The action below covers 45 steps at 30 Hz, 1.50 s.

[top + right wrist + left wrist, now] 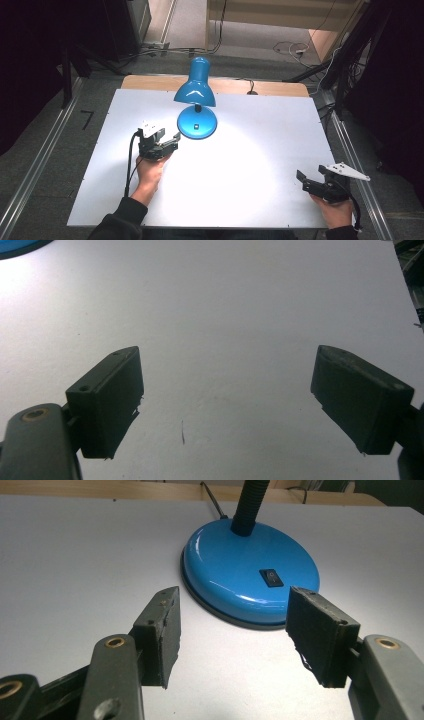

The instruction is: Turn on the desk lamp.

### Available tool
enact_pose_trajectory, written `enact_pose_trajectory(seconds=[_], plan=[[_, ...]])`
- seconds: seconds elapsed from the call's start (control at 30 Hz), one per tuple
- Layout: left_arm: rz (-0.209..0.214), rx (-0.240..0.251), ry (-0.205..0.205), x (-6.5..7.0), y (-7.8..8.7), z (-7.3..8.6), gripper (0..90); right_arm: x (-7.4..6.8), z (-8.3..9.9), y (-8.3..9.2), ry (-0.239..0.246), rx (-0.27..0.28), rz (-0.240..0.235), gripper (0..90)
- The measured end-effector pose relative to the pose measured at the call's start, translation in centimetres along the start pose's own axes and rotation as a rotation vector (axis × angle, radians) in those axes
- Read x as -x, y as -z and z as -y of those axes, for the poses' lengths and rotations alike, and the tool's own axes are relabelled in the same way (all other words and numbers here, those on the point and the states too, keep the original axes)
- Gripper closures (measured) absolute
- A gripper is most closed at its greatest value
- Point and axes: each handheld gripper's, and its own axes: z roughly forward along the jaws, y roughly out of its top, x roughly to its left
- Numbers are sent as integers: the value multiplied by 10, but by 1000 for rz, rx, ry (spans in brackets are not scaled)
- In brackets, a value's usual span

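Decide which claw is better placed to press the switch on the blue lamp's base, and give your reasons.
Left. The left claw sits open right beside the lamp base, with the switch just ahead of it. The right claw rests far off near the table's right corner.

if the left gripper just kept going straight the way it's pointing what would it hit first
Most likely the round base of the blue lamp. The left gripper is open and aimed at the base's near edge, just short of it, with bare table between. How high the jaws ride is unclear.

blue desk lamp [196, 95], white table [250, 165]
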Motion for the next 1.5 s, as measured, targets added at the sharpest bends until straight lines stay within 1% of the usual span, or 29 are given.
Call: enact_pose_trajectory(seconds=[0.17, 0.3, 0.43, 0.63, 0.77, 0.97, 1.1, 1.3, 1.4, 1.5], plan=[[-1, 3, -2, -2, 4, 2, 393, 0, 0, 0, 2, -2, 2, 119], [-4, -2, 1, -3, 5, 4, 393, 0, 0, 0, 4, -3, 1, 119], [2, -3, 5, -4, 7, 5, 392, 0, 1, 0, 1, 0, 1, 119], [-1, 3, 10, -7, 12, 6, 392, 0, 1, 0, 1, -1, 1, 119], [-13, 1, 9, -11, 17, 9, 392, 1, 1, 0, 1, 0, -1, 119], [-23, -5, 7, -19, 29, 15, 380, 1, 1, 1, 2, 3, -3, 119], [-39, 1, 10, -25, 39, 18, 379, 1, 1, 1, 1, 2, -3, 119], [-59, -14, 13, -32, 46, 24, 343, 1, 1, 1, 4, 3, -5, 119], [-62, -12, 14, -35, 51, 27, 337, 1, 1, 1, 3, 2, -4, 119], [-67, -10, 25, -39, 57, 30, 329, 1, 1, 2, 0, 3, -3, 119]])
